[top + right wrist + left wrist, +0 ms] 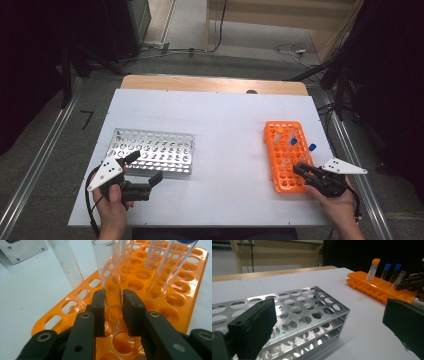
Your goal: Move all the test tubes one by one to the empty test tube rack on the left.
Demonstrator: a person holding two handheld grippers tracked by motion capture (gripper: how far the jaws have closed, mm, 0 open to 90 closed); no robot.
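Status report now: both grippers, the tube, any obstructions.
Right gripper shut on clear uncapped tube in orange rack. Left gripper open, beside metal rack. Neighbouring tubes crowd the lift.

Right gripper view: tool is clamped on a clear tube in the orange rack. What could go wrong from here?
1. The right tool grips the clear tube low, near the orange rack; a tilted pull may bind it in its hole and lift the rack.
2. Neighbouring tubes stand close by; the tool or the tube may knock them on the way out.
3. The tube is smooth and clear, so it may slip between the pads.
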